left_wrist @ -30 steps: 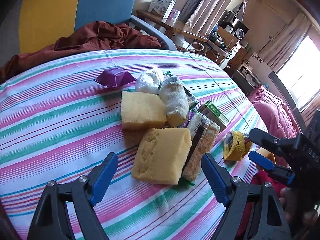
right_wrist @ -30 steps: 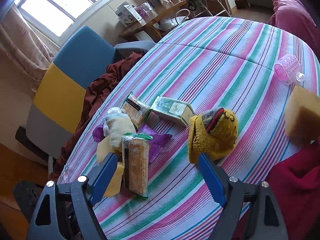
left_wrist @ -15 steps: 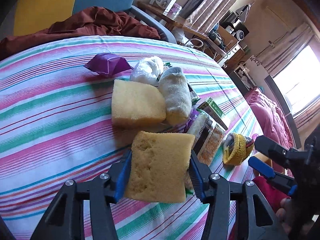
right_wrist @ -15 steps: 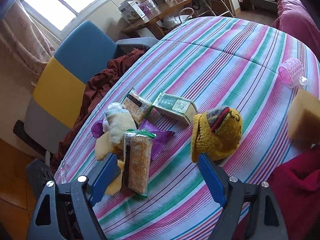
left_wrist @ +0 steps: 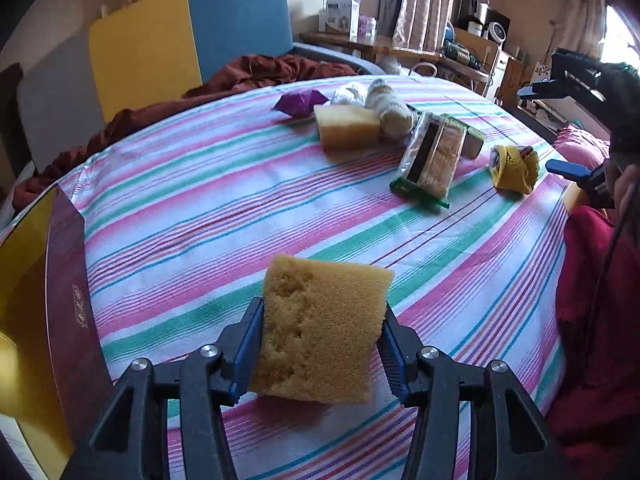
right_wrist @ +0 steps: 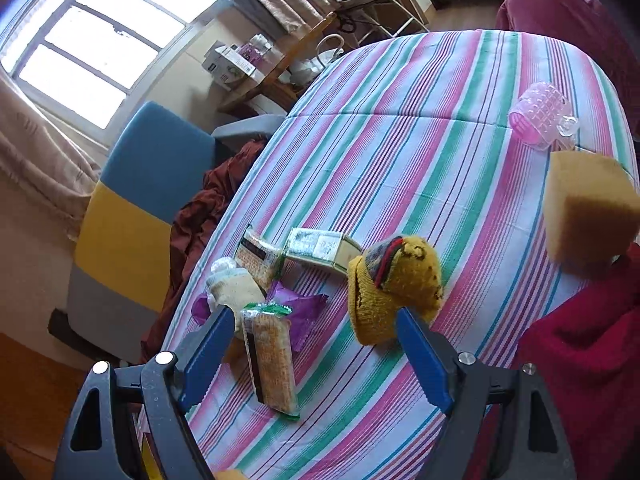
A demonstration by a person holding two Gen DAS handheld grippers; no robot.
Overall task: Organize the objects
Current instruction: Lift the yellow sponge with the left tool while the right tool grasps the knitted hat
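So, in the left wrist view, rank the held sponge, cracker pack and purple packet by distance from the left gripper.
1. Sponge, clamped in the left gripper.
2. Cracker pack, mid-table, to the right.
3. Purple packet, at the far edge.

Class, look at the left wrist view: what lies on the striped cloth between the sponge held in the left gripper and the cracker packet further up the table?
Nothing: between the held sponge and the cracker packet only bare striped cloth shows.
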